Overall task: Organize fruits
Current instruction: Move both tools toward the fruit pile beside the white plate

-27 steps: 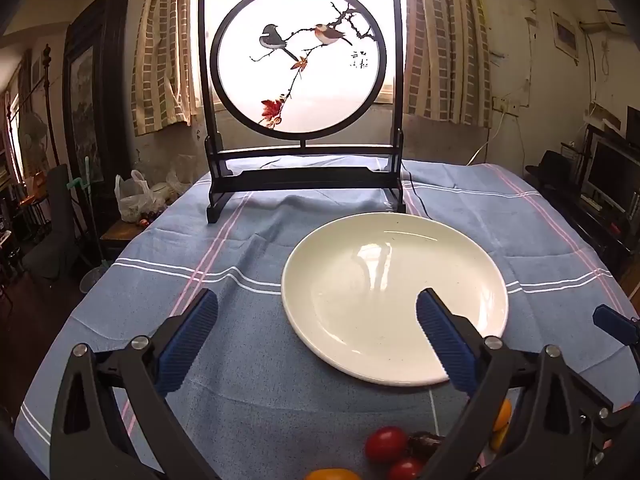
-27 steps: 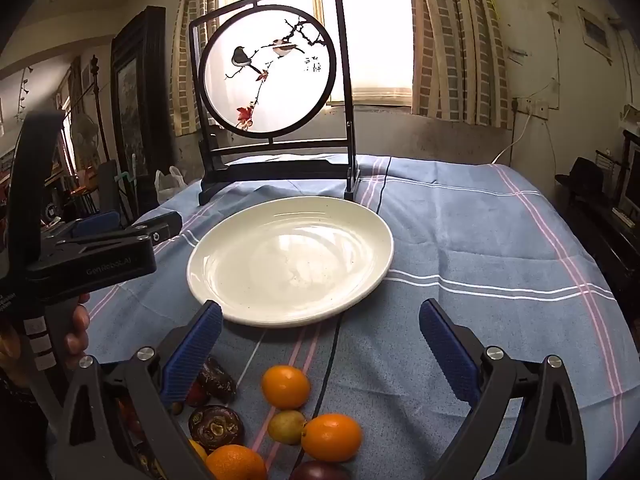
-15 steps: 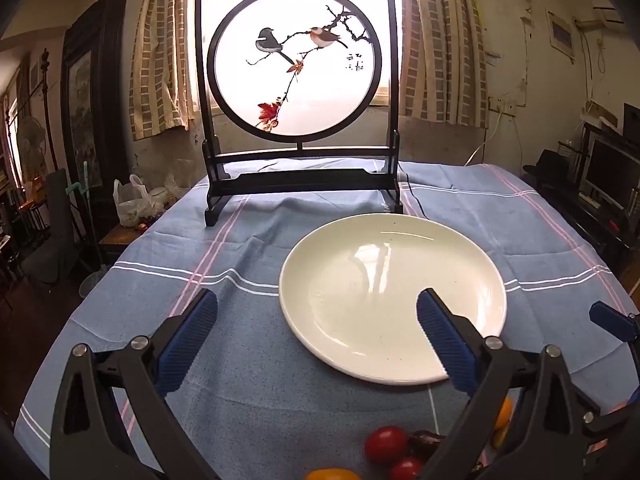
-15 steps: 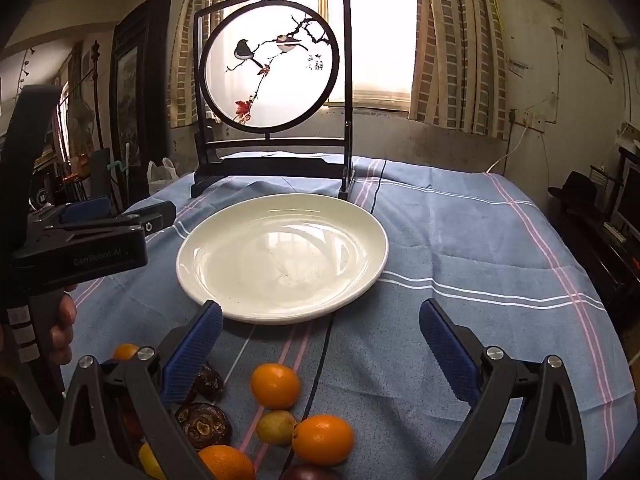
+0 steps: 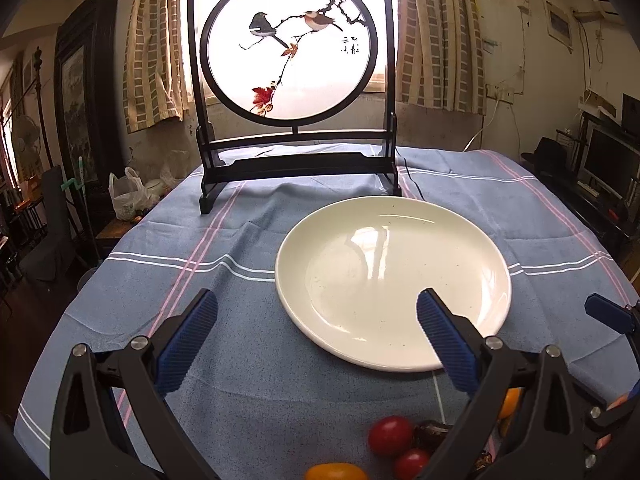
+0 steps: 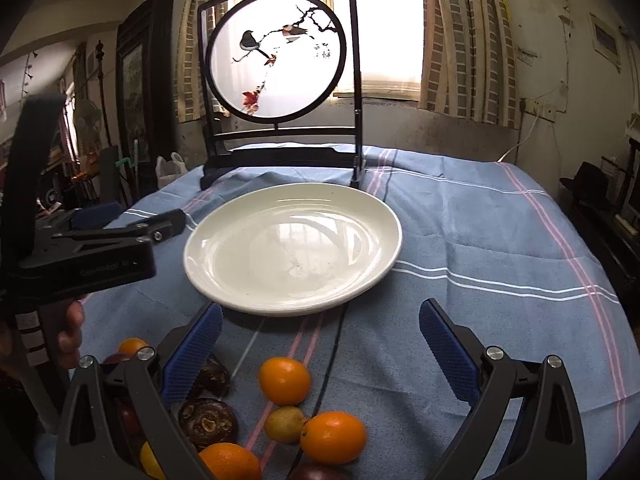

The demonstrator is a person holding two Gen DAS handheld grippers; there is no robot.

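A white plate (image 5: 492, 256) (image 6: 384, 220) lies empty on the blue cloth. Near the table's front edge sits a pile of fruit: small oranges (image 6: 285, 380), a yellowish fruit (image 6: 285, 423), dark brown round fruits (image 6: 207, 422), red cherry tomatoes (image 5: 390, 435) and a yellow fruit (image 5: 335, 472). My left gripper (image 5: 316, 336) hovers open over the cloth, left of the plate's near rim, with the fruit below it. My right gripper (image 6: 320, 340) stands open just above the pile, nothing between its blue pads. The left gripper's body (image 6: 88, 256) and a hand appear at the left of the right wrist view.
A dark-framed round screen with painted birds (image 5: 294, 52) (image 6: 280, 52) stands at the back of the table behind the plate. A thin black cable (image 6: 336, 344) runs across the cloth under the plate. Furniture and a plastic bag (image 5: 128, 196) stand beyond the left edge.
The right gripper has swung rightward and slightly nearer the fruit, so plate and screen sit further right in its view. The left gripper has barely moved. Both stay open.
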